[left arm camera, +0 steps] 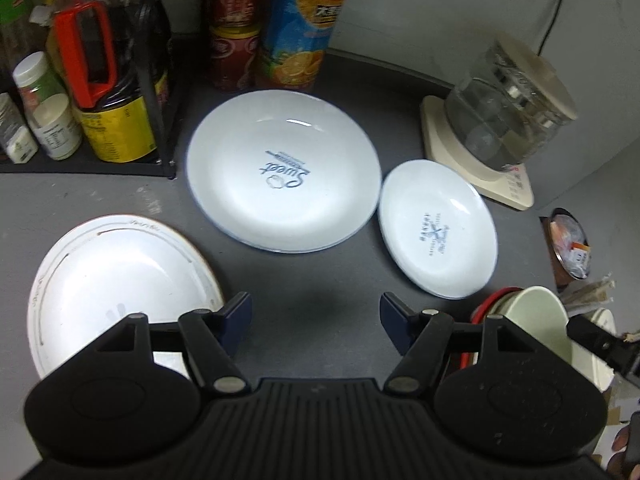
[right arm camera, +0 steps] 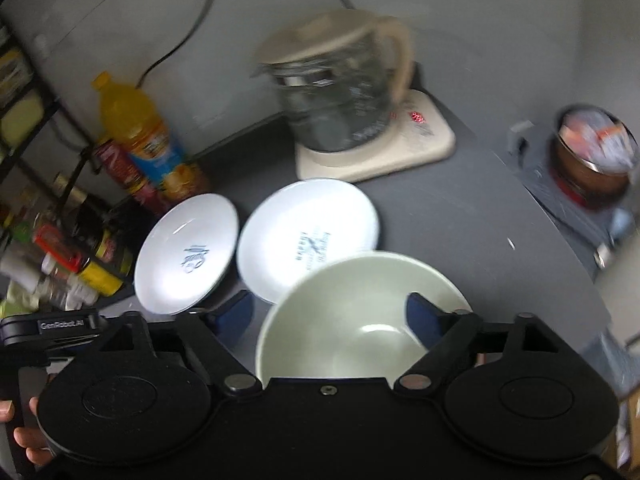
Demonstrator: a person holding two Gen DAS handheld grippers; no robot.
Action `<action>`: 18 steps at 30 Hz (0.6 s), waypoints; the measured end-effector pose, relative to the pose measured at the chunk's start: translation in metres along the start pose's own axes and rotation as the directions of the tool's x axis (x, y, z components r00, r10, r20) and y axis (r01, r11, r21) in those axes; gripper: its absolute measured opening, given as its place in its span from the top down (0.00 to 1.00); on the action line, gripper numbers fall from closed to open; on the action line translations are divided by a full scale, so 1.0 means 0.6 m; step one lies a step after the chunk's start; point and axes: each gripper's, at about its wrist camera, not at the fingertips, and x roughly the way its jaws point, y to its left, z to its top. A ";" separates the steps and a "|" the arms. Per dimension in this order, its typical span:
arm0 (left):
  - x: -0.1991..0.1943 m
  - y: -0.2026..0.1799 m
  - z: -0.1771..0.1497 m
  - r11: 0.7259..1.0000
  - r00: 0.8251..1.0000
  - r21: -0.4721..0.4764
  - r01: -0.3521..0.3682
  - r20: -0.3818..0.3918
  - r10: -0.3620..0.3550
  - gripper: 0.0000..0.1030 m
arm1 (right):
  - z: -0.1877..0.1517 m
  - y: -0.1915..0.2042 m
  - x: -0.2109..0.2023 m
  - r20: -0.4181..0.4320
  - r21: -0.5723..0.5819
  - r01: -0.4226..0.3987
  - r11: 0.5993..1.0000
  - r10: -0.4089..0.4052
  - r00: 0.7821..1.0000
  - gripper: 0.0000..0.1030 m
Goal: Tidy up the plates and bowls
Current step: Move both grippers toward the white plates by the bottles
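On the dark counter lie a large white plate printed "Sweet" [left arm camera: 284,176] [right arm camera: 186,254] and, beside it, a smaller white plate [left arm camera: 438,228] [right arm camera: 308,236]. A gold-rimmed white plate [left arm camera: 116,284] lies at the near left. My left gripper [left arm camera: 316,316] hovers open over bare counter in front of the plates, holding nothing. A pale green bowl [left arm camera: 540,320] [right arm camera: 360,292] sits at the right on a red-rimmed bowl [left arm camera: 486,308]. My right gripper [right arm camera: 330,314] is open over it, with one finger [right arm camera: 424,316] inside the bowl and the other finger [right arm camera: 236,312] outside its left wall.
A glass kettle [left arm camera: 508,112] [right arm camera: 340,92] on a cream base stands behind the small plate. An orange juice bottle [left arm camera: 304,24], red cans [left arm camera: 234,32] and a black rack of condiment jars [left arm camera: 80,92] line the back left. A packet-filled bowl [right arm camera: 592,152] sits far right.
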 end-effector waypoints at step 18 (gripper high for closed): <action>-0.012 0.057 -0.013 0.970 0.991 -0.205 -0.128 0.009 0.132 0.33 | 0.059 0.132 0.098 -0.120 -0.319 -0.166 0.933 0.134 0.984 0.09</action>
